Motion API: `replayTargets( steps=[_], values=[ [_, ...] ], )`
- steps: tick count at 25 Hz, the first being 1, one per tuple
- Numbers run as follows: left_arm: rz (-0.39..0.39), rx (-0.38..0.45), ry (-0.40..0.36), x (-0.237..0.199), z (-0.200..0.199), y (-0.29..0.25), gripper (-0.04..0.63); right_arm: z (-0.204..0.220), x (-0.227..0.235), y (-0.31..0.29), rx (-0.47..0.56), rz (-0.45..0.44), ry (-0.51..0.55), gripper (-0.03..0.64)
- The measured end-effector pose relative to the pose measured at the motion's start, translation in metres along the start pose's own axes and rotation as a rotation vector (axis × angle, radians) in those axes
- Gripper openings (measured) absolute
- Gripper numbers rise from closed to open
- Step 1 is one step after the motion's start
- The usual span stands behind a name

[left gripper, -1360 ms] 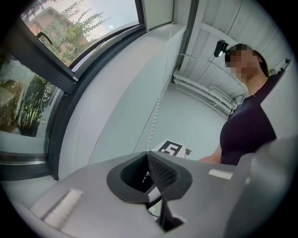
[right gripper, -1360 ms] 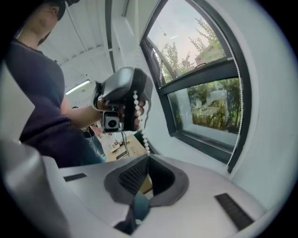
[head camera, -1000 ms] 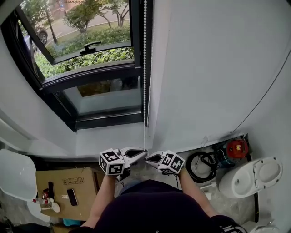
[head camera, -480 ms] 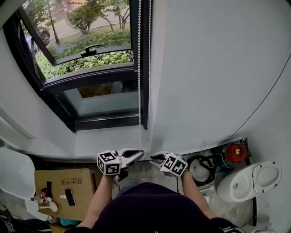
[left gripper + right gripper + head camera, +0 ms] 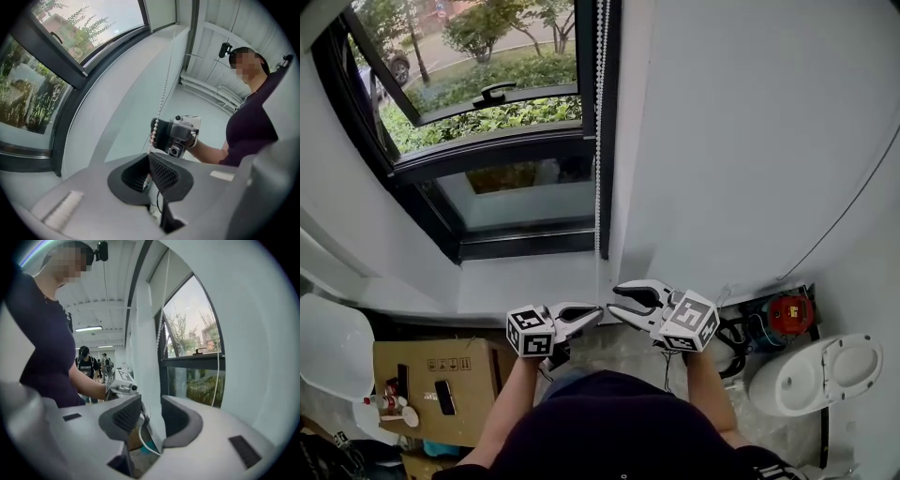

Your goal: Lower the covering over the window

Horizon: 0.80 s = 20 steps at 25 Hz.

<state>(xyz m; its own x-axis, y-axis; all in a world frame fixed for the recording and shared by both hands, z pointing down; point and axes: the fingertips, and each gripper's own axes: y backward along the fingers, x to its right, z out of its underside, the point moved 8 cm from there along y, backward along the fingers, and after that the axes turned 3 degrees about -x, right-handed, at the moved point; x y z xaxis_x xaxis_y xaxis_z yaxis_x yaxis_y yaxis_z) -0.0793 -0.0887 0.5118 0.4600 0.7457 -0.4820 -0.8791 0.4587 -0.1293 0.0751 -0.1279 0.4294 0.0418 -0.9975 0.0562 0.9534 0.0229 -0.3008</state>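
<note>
Up front sits the big black-framed window [image 5: 516, 155], glass bare as far as the head view shows. The covering itself isn't in shot, prob. rolled up above the top edge. White wall [image 5: 750, 141] runs off to the R.

Down the window's R edge hangs the bead chain [image 5: 598, 131], long axis vertical, dropping to where both tools meet below the sill [image 5: 525, 281]. That chain's the way to work the covering, I'd say. So the key relation is this: it runs straight up from the tools, and any pull goes along its length.

Now the left tool [image 5: 594, 310]: jaws clamped tight on the chain, beads running right btwn the pads in the left gripper view. It points roughly level, twd its partner.

Then the right tool [image 5: 613, 301]: a touch higher, tips facing the left one, just beside the chain. Its jaws have just been opening and now stand wide apart. Its own view shows only the wall corner & a thin cable [image 5: 140, 430] lower down btwn the pads, no beads gripped. Whether the chain brushes its black pad, can't tell.

Both are about equally near the strand; left has it, right is free. Next, prob. the right re-grips higher up while the left holds.
</note>
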Motion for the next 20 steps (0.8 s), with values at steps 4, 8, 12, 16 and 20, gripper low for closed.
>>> replayTargets(
  steps=[4, 8, 12, 16, 20],
  values=[
    [-0.008, -0.058, -0.007, 0.002, 0.013, -0.007, 0.011, -0.015, -0.002, -0.002, 0.059, 0.003, 0.011, 0.101],
    [-0.002, -0.059, 0.007, 0.003, 0.015, -0.009, 0.011, -0.022, -0.003, -0.005, 0.091, 0.015, 0.012, 0.101],
    [0.009, -0.070, 0.006, 0.004, 0.013, -0.014, 0.011, -0.031, 0.000, -0.004, 0.133, 0.072, 0.024, 0.101],
    [0.017, -0.074, 0.003, 0.008, 0.015, -0.019, 0.011, -0.043, 0.001, 0.004, 0.209, 0.103, 0.013, 0.100],
    [0.016, -0.074, 0.001, 0.010, 0.015, -0.020, 0.011, -0.056, -0.003, 0.005, 0.234, 0.086, 0.028, 0.047]
  ],
)
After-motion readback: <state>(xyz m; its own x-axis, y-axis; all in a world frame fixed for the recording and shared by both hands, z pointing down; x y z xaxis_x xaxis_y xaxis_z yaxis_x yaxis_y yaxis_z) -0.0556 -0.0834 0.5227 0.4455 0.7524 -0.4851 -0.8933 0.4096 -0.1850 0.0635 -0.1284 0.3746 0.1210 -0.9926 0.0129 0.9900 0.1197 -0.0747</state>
